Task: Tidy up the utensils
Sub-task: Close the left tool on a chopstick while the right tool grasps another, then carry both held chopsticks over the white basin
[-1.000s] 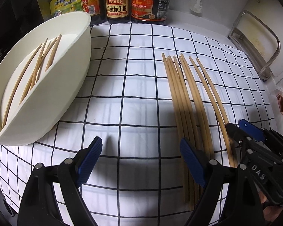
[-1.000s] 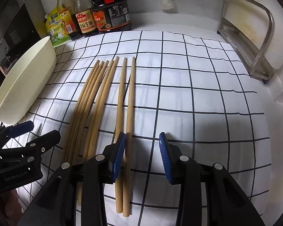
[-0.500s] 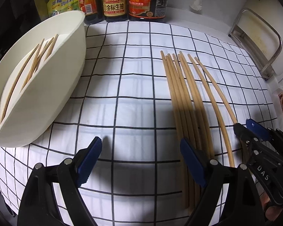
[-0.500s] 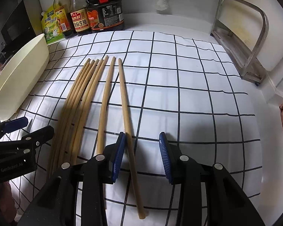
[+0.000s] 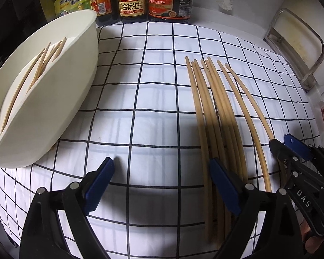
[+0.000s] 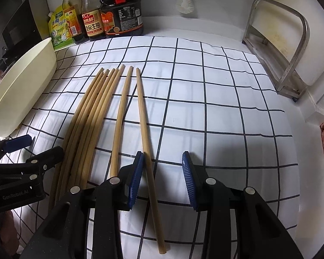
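A bundle of long pale wooden chopsticks (image 6: 90,116) lies on the white cloth with black grid lines (image 6: 216,112). One single wooden chopstick (image 6: 146,142) lies just to the right of the bundle, a little apart and turned at an angle. The right gripper (image 6: 163,172) stands over its near part, jaws partly apart; the stick runs close along the left blue pad, but it is not pressed.

The left gripper (image 5: 162,183) has just been opening its jaws wide, and nothing is between them. The cream oval plastic basin (image 5: 54,112) at far left already holds several chopsticks.

The step in hand is probably to take the single stick. It is better to centre the jaws on it first, then close slowly, so the round stick does not roll away or swing against the bundle.
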The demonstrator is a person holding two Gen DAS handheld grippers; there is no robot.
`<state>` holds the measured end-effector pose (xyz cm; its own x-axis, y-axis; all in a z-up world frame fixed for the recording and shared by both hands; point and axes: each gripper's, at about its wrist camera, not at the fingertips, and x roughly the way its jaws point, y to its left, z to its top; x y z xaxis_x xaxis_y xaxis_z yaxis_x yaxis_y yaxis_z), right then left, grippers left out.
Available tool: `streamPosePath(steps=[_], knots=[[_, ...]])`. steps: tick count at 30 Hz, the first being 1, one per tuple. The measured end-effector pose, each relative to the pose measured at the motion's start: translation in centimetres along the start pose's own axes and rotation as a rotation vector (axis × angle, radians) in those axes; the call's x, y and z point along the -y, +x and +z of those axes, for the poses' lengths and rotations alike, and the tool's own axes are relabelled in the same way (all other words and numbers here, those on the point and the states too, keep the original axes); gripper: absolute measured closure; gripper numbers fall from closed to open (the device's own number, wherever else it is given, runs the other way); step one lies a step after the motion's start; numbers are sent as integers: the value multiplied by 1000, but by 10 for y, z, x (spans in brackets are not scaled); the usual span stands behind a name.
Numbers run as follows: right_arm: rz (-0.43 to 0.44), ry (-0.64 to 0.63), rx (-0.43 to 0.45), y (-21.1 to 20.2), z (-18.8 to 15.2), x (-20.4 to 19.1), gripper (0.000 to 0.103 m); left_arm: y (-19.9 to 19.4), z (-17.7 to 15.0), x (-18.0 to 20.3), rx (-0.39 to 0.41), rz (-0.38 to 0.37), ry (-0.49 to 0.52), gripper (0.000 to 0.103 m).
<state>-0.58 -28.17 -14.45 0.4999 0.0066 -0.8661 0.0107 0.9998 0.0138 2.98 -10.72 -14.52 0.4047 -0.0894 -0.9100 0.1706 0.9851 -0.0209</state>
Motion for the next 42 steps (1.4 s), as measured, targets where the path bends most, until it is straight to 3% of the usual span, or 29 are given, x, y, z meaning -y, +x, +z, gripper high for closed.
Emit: streamPosePath(steps=[4, 11, 17, 21, 24, 31, 42], knots=[[-1, -9, 1, 1, 1, 0, 68, 2, 0, 1, -7, 67, 18, 12], [0, -20, 10, 3, 3, -1, 68, 2, 3, 2, 5, 71, 27, 15], [5, -36, 26, 7, 8, -6, 68, -3, 7, 15, 26, 58, 72, 47], [27, -78, 24, 7, 9, -14, 90, -4, 10, 20, 22, 6, 87, 76], [40, -88, 9, 8, 12, -17, 97, -4, 11, 26, 17, -10, 107, 96], [78, -18, -4, -2, 15, -8, 97, -8, 15, 17, -9, -42, 89, 96], [110, 49, 76, -58, 49, -30, 97, -70, 53, -10, 97, -94, 97, 96]])
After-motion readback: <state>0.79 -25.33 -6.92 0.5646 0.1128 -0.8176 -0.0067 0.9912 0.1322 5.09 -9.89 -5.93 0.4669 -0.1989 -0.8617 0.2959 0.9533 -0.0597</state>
